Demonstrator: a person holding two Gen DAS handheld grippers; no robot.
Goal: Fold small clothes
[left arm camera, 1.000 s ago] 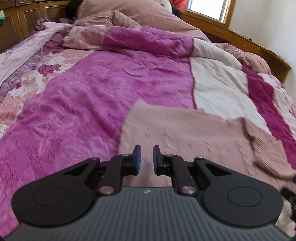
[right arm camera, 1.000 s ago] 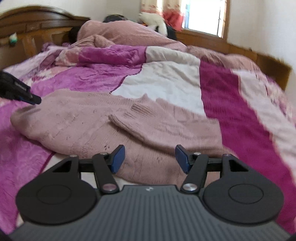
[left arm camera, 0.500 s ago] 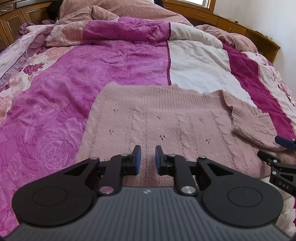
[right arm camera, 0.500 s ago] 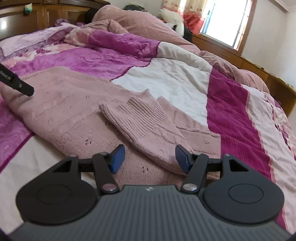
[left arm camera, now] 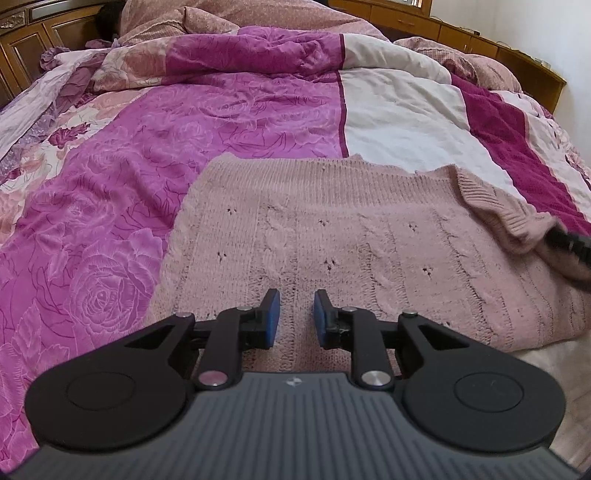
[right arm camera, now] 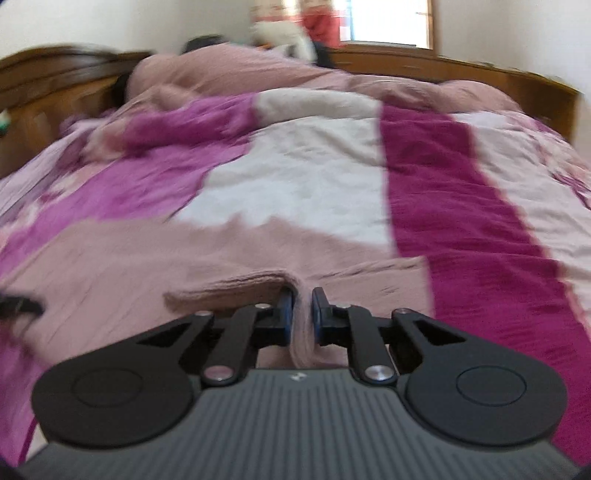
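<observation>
Dusty-pink cable-knit sweater (left arm camera: 332,236): one item, spread flat on the near part of the bed, with one ribbed sleeve (left arm camera: 495,210) folded onto its right side. Two grippers are present. The left gripper (left arm camera: 294,317) hangs over the sweater's near edge; its jaws have just been opening, stand slightly spread and pinch nothing. The right gripper (right arm camera: 303,314) has just closed its jaws, which are now pressed onto a fold of the pink knit.

The right-wrist view is motion-blurred, so knit detail is lost there. In the left-wrist view, the right gripper shows only as a dark blurred shape at the right edge, partly behind the sleeve.

Surface: one patchwork quilt (left arm camera: 229,122) in magenta, cream and crimson panels. One wooden headboard (right arm camera: 55,88), white walls and one bright window (right arm camera: 388,22) lie beyond
</observation>
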